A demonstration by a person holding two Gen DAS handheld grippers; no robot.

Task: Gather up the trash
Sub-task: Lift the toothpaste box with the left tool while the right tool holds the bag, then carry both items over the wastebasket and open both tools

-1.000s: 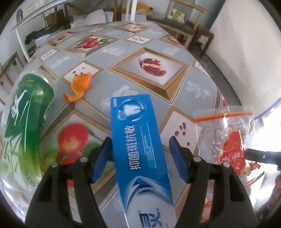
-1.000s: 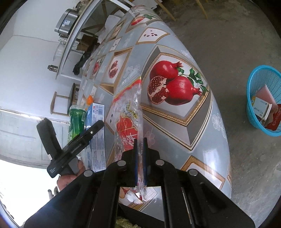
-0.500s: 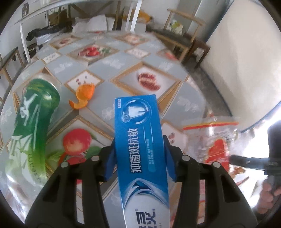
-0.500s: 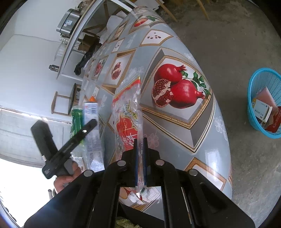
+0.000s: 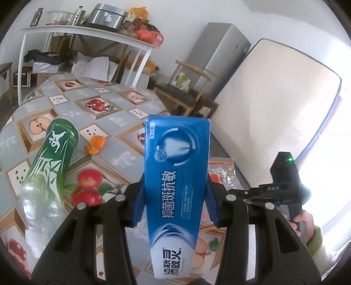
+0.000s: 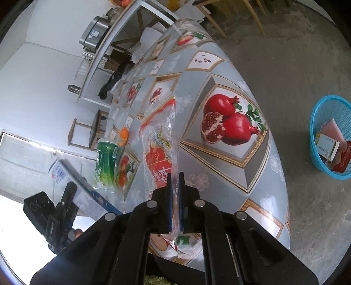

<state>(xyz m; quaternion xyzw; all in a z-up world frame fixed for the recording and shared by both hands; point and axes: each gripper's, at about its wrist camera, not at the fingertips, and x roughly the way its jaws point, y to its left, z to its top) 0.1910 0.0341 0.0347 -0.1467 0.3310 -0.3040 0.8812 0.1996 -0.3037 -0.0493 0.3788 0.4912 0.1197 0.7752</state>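
Observation:
My left gripper [image 5: 174,202] is shut on a blue toothpaste box [image 5: 175,175] and holds it tilted up above the table; the box also shows in the right wrist view [image 6: 87,193]. My right gripper [image 6: 174,201] is shut on a clear plastic bag with red print [image 6: 158,142], which hangs above the table; the bag peeks out in the left wrist view [image 5: 221,173]. A green bottle [image 5: 50,157] lies on the table at the left, with orange peel [image 5: 95,144] beyond it. A blue trash basket [image 6: 331,136] stands on the floor at the right.
The table wears a grey fruit-print cloth [image 6: 219,92]. The basket holds several boxes [image 6: 326,146]. A white shelf with a cooker [image 5: 108,16], wooden chairs [image 5: 186,92] and a leaning mattress [image 5: 274,105] stand beyond the table.
My left gripper closed on the toothpaste box and lifted it off the table, tilting up. My right gripper kept its hold on the plastic bag and rose slightly.

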